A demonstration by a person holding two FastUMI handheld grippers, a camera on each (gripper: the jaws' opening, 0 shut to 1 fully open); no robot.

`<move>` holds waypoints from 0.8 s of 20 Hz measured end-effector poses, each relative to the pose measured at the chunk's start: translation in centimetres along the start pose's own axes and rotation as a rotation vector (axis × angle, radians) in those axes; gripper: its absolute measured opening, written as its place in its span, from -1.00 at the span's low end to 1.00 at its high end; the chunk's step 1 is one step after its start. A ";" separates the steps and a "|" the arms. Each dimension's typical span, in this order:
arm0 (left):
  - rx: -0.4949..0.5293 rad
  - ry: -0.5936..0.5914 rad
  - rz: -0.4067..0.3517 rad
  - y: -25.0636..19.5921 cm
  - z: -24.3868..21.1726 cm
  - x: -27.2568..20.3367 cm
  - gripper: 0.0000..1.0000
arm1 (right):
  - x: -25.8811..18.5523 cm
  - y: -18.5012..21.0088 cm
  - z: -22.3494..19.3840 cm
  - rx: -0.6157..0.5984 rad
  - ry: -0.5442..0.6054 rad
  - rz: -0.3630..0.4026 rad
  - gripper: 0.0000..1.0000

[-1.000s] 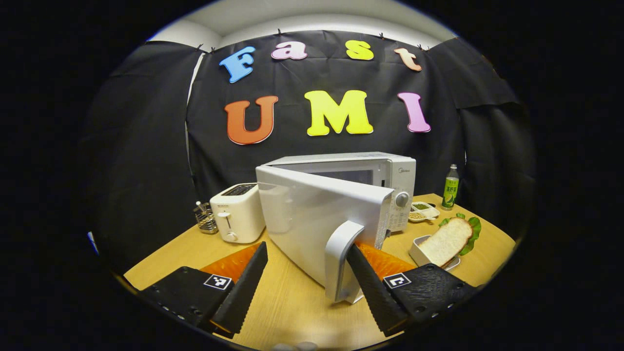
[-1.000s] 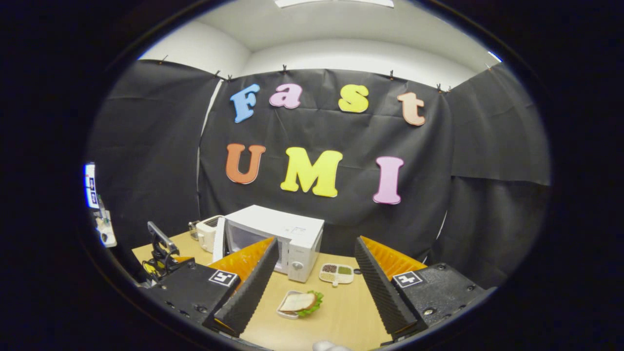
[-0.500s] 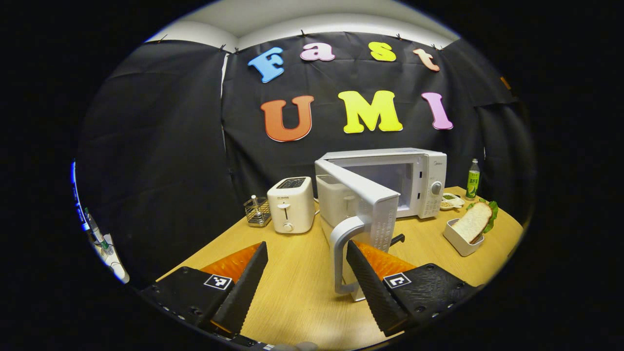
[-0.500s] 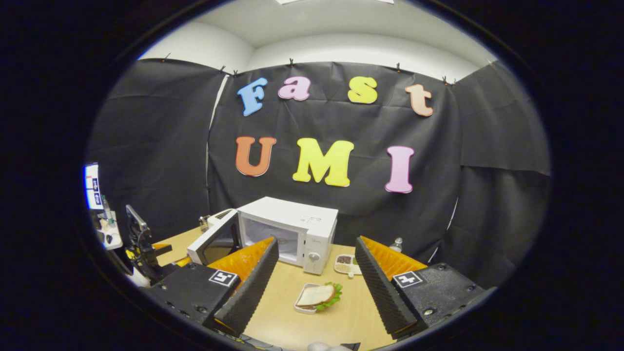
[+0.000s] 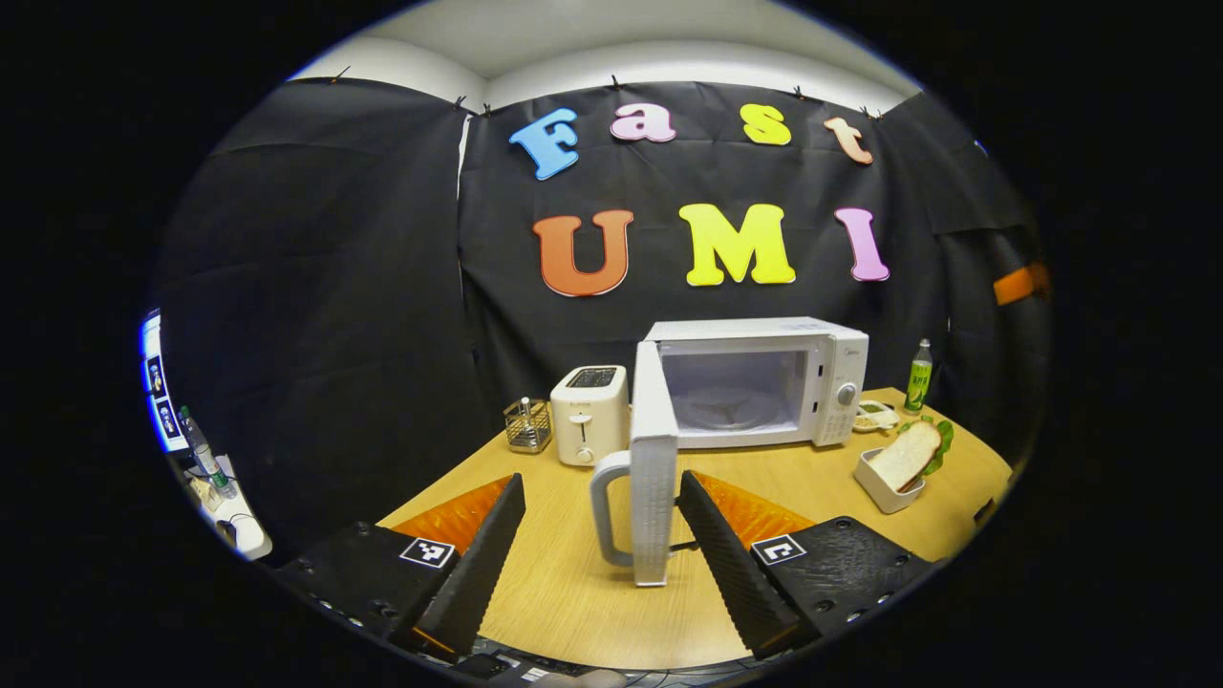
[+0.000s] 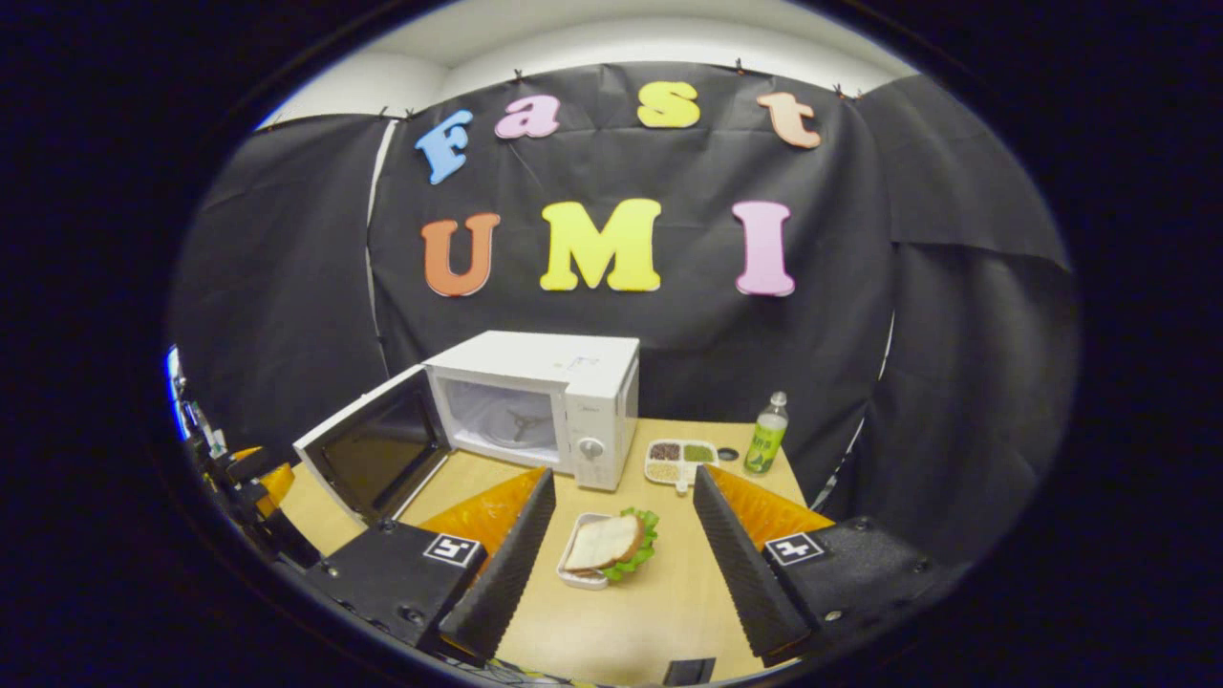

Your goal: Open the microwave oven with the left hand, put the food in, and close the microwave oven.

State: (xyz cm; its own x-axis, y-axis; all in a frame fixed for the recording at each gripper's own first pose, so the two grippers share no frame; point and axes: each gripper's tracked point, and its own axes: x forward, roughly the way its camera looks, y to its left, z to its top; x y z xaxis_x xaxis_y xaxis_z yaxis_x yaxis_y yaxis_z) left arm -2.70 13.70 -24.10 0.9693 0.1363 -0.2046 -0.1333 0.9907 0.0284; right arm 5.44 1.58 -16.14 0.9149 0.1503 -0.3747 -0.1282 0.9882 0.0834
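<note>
The microwave oven [image 5: 760, 382] stands near the back edge of the desk [image 5: 573, 592], and its door [image 5: 654, 468] is swung wide open on the hinge side, so it sticks out toward the front of the desk. In the left gripper view the door is seen edge-on, with its curved handle [image 5: 606, 506] on the outer face, and the cavity with the round turntable [image 5: 718, 409] is open to view. In the right gripper view the dark inner face of the door [image 6: 375, 457] is turned up and outward.

The food is a sandwich [image 6: 604, 545] with a leaf of lettuce, lying in a small white tray [image 6: 573, 577] on the desk, in front of the control panel side of the oven and apart from it.

The left gripper [image 5: 602, 564] has its fingers spread wide. The door edge and handle stand between them, but I cannot tell if either finger touches. The right gripper [image 6: 621, 564] is also spread wide and holds nothing; the sandwich is seen between its two fingers, farther off on the desk.

Beside the oven on the hinge side stands a white toaster [image 5: 590, 414], then a wire basket [image 5: 527, 426]. On the other side, near the back corner, are a divided dish [image 6: 680, 459] with grains and a green bottle [image 6: 765, 436].
</note>
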 end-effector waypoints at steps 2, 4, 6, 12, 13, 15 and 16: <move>-0.014 -0.024 -0.013 -1.9 1.9 -0.7 0.94 | 2.9 -0.9 -2.4 0.039 0.087 0.052 0.76; -0.017 -0.036 -0.014 -3.7 3.4 -1.3 0.93 | 5.9 -2.2 -4.8 0.106 0.177 0.091 0.65; -0.012 -0.049 -0.016 -5.8 5.2 -1.8 0.93 | 8.8 -2.7 -7.0 0.203 0.256 0.140 0.63; 0.025 -0.052 0.036 -10.3 8.6 -2.5 0.93 | 15.6 -3.9 -12.4 0.356 0.480 0.265 0.34; 0.026 -0.052 0.049 -10.9 9.1 -2.6 1.00 | 16.2 -3.8 -13.1 0.385 0.516 0.292 0.54; 0.023 -0.048 0.077 -11.6 9.6 -2.7 0.93 | 17.1 -3.3 -14.6 0.457 0.598 0.342 0.51; 0.019 -0.046 0.092 -12.0 10.0 -2.7 1.00 | 17.3 -2.9 -15.4 0.486 0.644 0.362 0.21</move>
State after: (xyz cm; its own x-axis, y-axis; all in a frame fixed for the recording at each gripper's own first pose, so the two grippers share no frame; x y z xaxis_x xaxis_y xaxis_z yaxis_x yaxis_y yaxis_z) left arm -1.65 1.46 -14.14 0.9618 0.2259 -0.1548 -0.2184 0.9738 0.0639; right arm 15.74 1.71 -37.03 0.4375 0.5830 -0.6846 -0.0570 0.7778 0.6259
